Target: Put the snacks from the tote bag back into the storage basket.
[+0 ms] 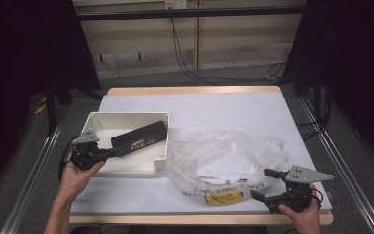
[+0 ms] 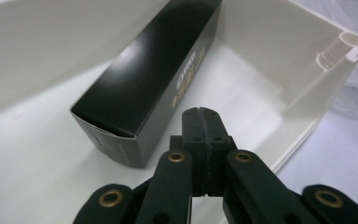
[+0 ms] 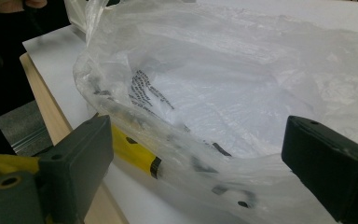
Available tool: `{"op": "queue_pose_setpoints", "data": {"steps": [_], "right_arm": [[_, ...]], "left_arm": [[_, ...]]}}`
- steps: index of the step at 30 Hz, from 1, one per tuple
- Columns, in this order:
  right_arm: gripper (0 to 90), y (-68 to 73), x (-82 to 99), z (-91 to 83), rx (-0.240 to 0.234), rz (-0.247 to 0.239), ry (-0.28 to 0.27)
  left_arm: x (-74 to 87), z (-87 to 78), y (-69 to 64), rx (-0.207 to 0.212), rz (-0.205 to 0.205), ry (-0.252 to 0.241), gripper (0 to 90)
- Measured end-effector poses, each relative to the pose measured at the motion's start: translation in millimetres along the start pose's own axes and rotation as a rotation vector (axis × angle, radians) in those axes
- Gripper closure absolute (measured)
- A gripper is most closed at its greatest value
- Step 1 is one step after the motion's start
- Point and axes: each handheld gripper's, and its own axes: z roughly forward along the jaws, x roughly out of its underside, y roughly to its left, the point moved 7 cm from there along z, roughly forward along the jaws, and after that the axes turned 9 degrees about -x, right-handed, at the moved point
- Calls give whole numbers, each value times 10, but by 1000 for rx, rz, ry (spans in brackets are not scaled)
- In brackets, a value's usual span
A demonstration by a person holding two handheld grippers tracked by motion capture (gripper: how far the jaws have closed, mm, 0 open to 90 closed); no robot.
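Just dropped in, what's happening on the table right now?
A person works two claws. The left claw is shut with nothing between its jaws, right beside the black box that lies inside the white tray. The right claw is open at the near edge of the clear plastic bag, not gripping it.

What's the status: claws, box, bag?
Left claw shut, empty, beside black carton in white bin. Right claw open at clear plastic bag. Nothing in the way.

Left hand-held gripper [image 1: 113,153] at near end of black box [image 1: 140,138], box lying aslant in white tray [image 1: 158,163]; clear plastic bag [image 1: 229,158] on counter [image 1: 224,105]; right hand-held gripper [image 1: 264,184], jaws apart, beside bag.
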Motion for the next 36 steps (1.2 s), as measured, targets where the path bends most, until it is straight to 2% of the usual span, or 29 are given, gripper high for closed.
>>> {"op": "queue_pose_setpoints", "data": {"steps": [2, 3, 4, 5, 7, 10, 14, 16, 19, 24, 30, 32, 33, 36], "right_arm": [[82, 0, -2, 3, 1, 0, 2], [82, 4, -1, 3, -1, -5, 4], [82, 10, 1, 3, -1, -3, 6], [82, 14, 4, 3, -1, -5, 8], [82, 11, 11, 0, 2, -7, 11], [82, 16, 9, -3, 1, -8, 6], [82, 13, 21, -10, 2, -6, 11], [82, 9, 23, -13, 1, -4, 10], [82, 6, 25, -16, 3, -4, 10], [82, 17, 24, -10, 5, -8, 13], [81, 15, 30, -2, 0, -6, 17], [81, 18, 34, 6, -6, -11, 21], [82, 19, 34, 10, -7, -12, 22], [81, 23, 31, 13, -8, -11, 20]], "left_arm": [[45, 18, 9, -25, 17, 17, 900], [59, 20, 15, -25, 17, 11, 900], [79, 32, 4, -6, 14, 19, 900], [99, 45, 3, -19, 19, 28, 900], [127, 81, 8, -10, 9, 32, 900], [155, 134, 30, -23, 6, 44, 900], [190, 189, 61, -44, -18, 63, 900], [225, 207, 89, -65, -12, 82, 900], [226, 207, 100, -59, -25, 76, 900], [282, 233, 113, -69, -29, 104, 900], [252, 271, 127, -62, -54, 92, 900], [249, 286, 147, -73, -42, 105, 900], [239, 304, 142, -68, -56, 97, 900], [225, 333, 147, -68, -48, 110, 900]]}}
